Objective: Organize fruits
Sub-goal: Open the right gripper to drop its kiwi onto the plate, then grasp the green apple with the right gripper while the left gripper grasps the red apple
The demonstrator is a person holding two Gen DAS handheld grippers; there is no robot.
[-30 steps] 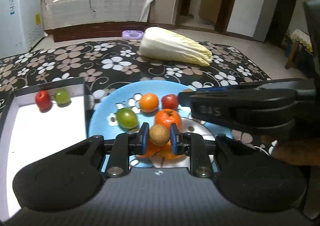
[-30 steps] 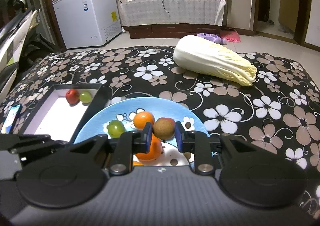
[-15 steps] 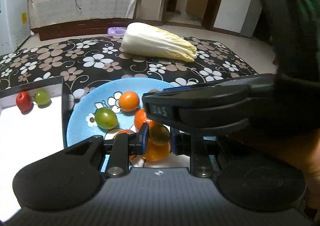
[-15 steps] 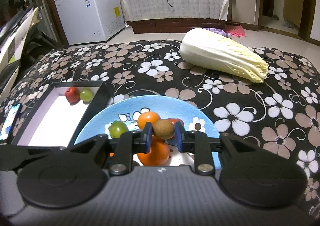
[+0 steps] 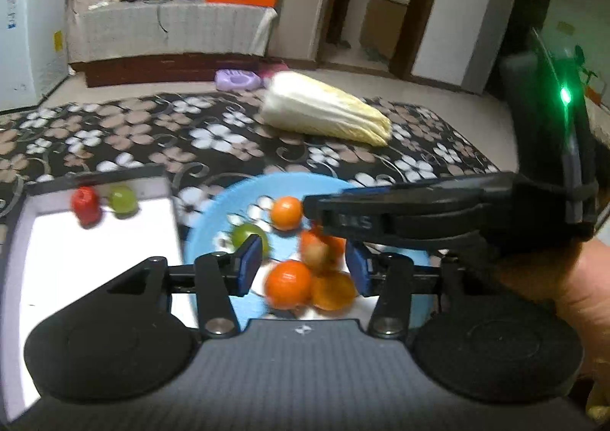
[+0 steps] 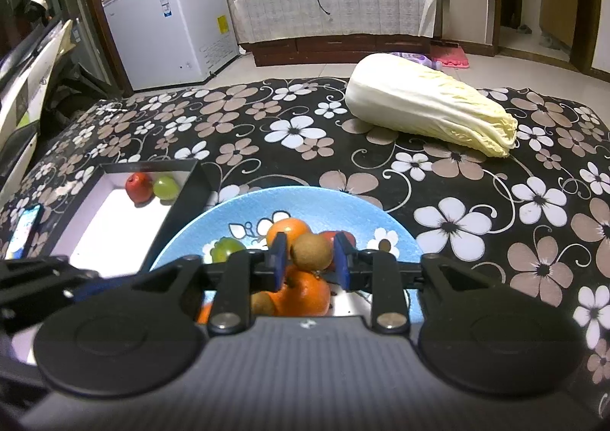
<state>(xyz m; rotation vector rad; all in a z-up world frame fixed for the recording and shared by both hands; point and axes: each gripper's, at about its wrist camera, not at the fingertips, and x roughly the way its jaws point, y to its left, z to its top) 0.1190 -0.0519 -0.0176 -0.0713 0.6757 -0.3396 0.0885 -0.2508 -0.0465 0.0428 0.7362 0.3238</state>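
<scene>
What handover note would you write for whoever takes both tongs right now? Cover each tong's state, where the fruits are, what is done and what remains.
Left tongs: open, holding nothing, over the blue floral plate.
Right tongs: shut on the small round brown fruit, held above the plate.
Done: a small red fruit and a small green fruit lie in the far corner of the white tray with black rim.
Left: orange round fruits and a green round fruit sit on the plate. The brown fruit probably goes to the tray next.
</scene>
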